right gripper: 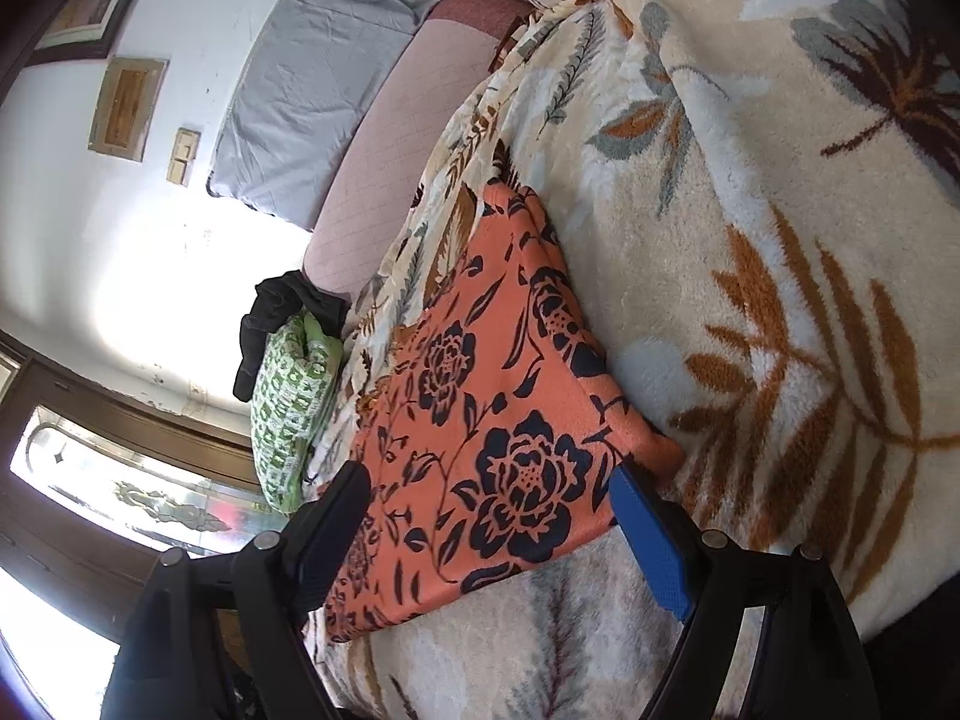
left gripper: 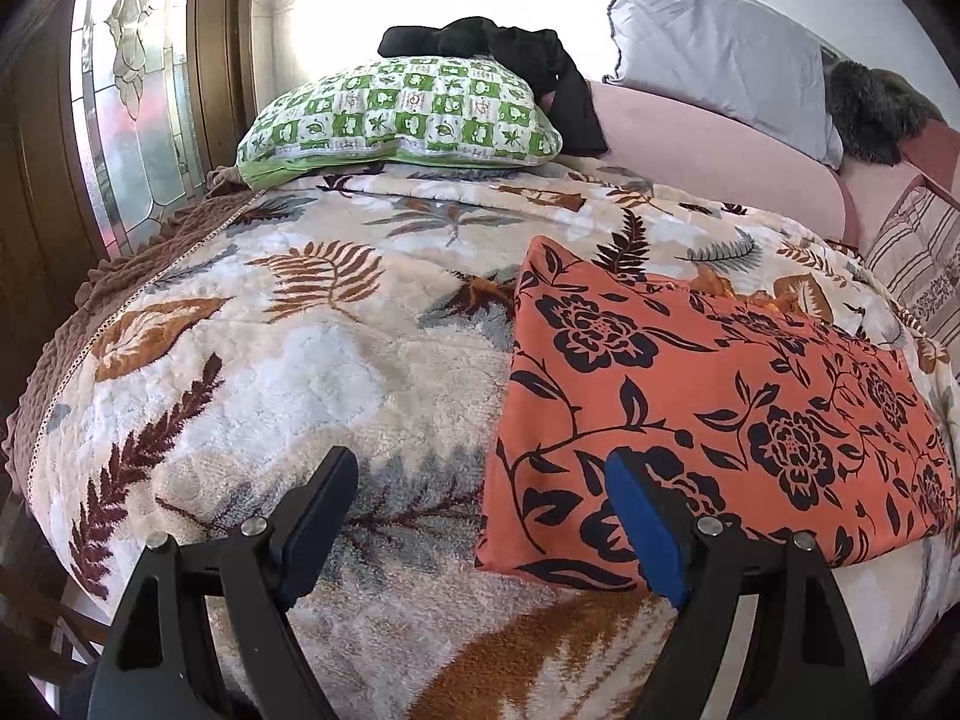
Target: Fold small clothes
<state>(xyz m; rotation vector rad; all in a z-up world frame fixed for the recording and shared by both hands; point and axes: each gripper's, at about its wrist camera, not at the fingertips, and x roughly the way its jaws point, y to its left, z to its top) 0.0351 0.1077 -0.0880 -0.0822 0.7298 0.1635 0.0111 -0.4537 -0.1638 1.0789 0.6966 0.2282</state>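
Left view, cloth: the orange flowered cloth (left gripper: pixel 708 414) lies flat on the leafy blanket (left gripper: pixel 288 372), on the right half of the bed. It looks like a neat rectangle, so it seems partly folded.
Left view, gripper: the left gripper (left gripper: pixel 480 516) hangs just over the near left corner of the cloth. Its jaws are wide open and hold nothing. One blue pad is above the cloth edge, the other is above the bare blanket.
Left view, far things: a green checked pillow (left gripper: pixel 402 114) sits at the far end with a black garment (left gripper: pixel 510 54) on top, and a grey pillow (left gripper: pixel 720 54) leans on the wall.

Right view, cloth: the same orange flowered cloth (right gripper: pixel 492 420) runs away from the camera. Its near edge lies between the two fingers.
Right view, gripper: the right gripper (right gripper: pixel 486 522) is also wide open with nothing in it. Its blue pad sits right by the cloth's near corner. I cannot tell if it touches.
Right view, blanket: the leafy blanket (right gripper: pixel 750 240) fills the right side.

Step now: I think both grippers are lined up at the near edge, ready to grab for the next fold.
Next move: each one likely needs to go down, pinch a near corner, and shut only on the cloth, not the fluffy blanket. Then both should lift together and lay the near edge over the far edge.
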